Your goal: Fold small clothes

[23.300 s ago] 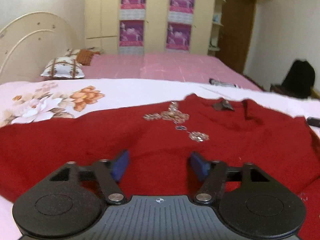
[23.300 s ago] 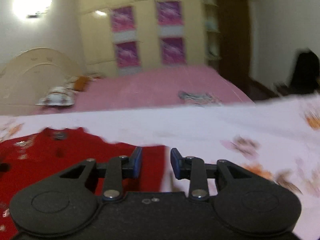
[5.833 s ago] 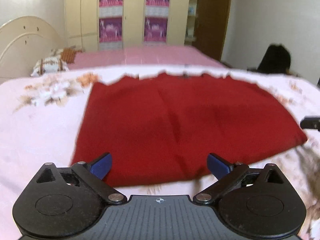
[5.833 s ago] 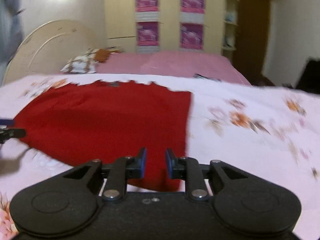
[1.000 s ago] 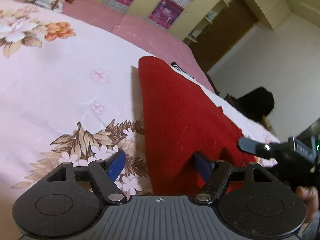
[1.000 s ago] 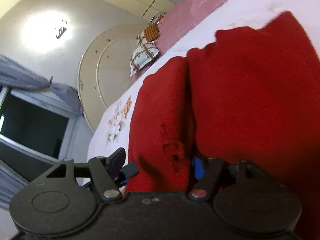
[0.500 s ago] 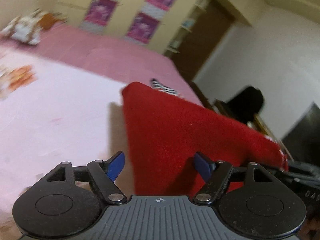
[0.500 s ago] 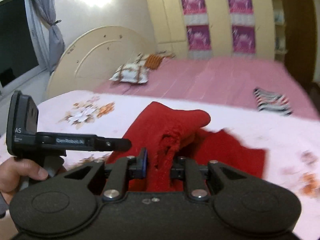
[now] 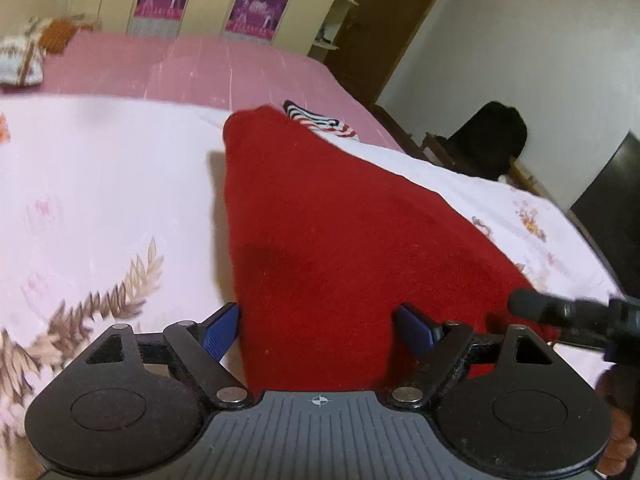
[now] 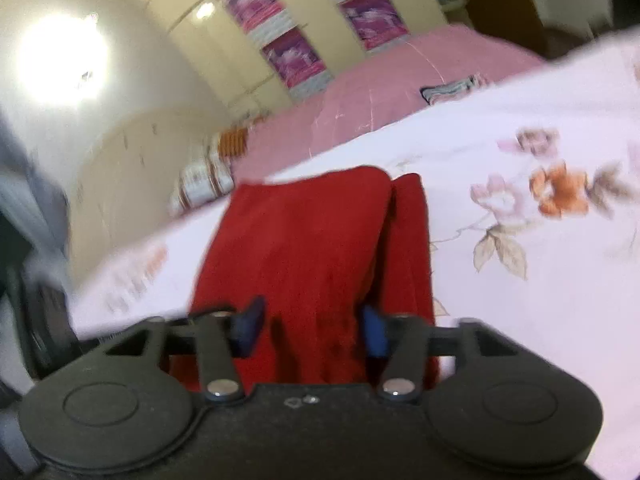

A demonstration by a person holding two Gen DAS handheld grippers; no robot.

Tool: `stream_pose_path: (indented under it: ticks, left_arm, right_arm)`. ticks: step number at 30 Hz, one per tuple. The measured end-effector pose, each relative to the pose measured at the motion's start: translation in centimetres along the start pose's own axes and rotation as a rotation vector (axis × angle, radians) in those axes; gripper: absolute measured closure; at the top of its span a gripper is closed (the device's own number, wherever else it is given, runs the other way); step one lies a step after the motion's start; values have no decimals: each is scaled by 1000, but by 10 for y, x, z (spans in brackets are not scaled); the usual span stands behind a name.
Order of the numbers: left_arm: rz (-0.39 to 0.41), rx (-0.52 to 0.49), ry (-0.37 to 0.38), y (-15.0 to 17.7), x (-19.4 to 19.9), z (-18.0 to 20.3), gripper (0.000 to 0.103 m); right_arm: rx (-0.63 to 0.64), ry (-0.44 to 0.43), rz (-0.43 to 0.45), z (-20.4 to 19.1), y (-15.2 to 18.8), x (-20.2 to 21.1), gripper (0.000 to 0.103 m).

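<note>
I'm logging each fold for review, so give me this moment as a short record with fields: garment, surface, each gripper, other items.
garment: red garment, folded into a narrow stack, lying flat
surface: floral bedspread on the bed
left gripper: jaws opening, wide apart over the garment's near end, pads not pressing it
right gripper: jaws opening, garment's near end between them, not pinched
other items: striped cloth beyond the garment; pillow at the head end

Both wrist views sit low and close behind their tongs, angled down over the bed [image 9: 100, 184]; each shares the folded red garment [image 9: 328, 240] and far wardrobe [image 10: 240, 40].
</note>
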State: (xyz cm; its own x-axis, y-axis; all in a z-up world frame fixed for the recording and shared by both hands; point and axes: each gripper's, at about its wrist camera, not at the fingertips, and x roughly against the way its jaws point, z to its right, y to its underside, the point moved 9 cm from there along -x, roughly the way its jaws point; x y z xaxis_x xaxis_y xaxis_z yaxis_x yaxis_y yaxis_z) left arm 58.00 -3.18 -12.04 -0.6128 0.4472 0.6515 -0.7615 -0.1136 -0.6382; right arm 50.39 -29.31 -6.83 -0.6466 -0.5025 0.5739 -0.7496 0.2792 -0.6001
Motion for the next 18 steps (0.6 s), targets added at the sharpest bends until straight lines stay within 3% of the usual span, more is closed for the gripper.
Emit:
stream_pose_path:
  ticks: [1, 2, 3, 4, 9, 11, 14, 17, 18]
  left_arm:
    - [-4, 19, 9, 2, -3, -4, 20]
    - [-7, 35, 15, 4, -6, -8, 20]
    - [-9, 42, 17, 6, -8, -10, 20]
    - [-11, 42, 15, 8, -10, -9, 20]
    - [17, -9, 3, 1, -3, 5, 20]
    - [-2, -49, -35, 3, -7, 8, 20]
    - [-37, -43, -37, 7, -15, 10, 18]
    - [-40, -42, -37, 3, -11, 9, 17]
    - [-24, -42, -38, 0, -5, 10, 17]
  right_arm:
    - [-51, -35, 4, -1, -5, -8, 51]
    - [-94, -60, 6, 2, -9, -13, 58]
    - [-118, -64, -2, 4, -12, -19, 82]
    - [-114, -55, -14, 7, -13, -25, 88]
    - [84, 3, 54, -15, -20, -4, 89]
    - [141, 27, 69, -18, -20, 0, 89]
    - [103, 128, -29, 14, -8, -31, 88]
    - [65, 111, -12, 16, -9, -29, 85]
    - [74, 114, -5, 15, -10, -26, 77]
